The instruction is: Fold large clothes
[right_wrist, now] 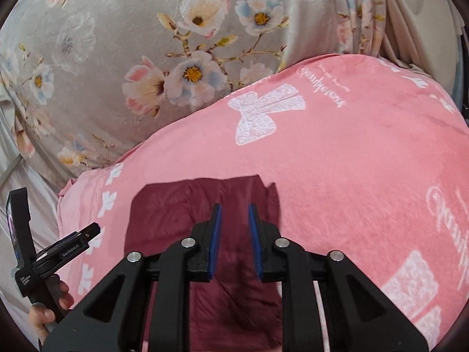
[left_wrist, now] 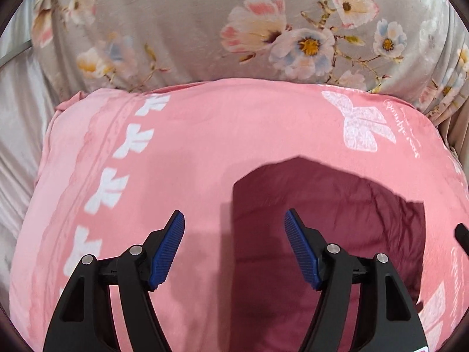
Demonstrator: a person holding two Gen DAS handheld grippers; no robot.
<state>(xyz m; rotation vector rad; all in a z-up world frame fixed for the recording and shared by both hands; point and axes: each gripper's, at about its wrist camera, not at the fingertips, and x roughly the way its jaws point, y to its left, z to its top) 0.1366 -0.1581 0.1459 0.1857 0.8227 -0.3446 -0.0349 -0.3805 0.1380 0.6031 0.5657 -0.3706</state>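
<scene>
Now the maroon garment lies folded flat on the pink blanket, both grippers spread.

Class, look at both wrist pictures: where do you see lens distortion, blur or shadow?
Left wrist view: fisheye bulges the pink blanket; its bow row is blurred at the left; the left gripper casts a soft shadow. Right wrist view: dark corners, the floral sheet curves, and the maroon garment under the right gripper looks soft.

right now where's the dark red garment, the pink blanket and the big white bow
dark red garment (right_wrist: pixel 164 214): right wrist view, its upper left part
pink blanket (left_wrist: pixel 234 129): left wrist view, bare middle stretch
big white bow (right_wrist: pixel 265 114): right wrist view, the knot
</scene>
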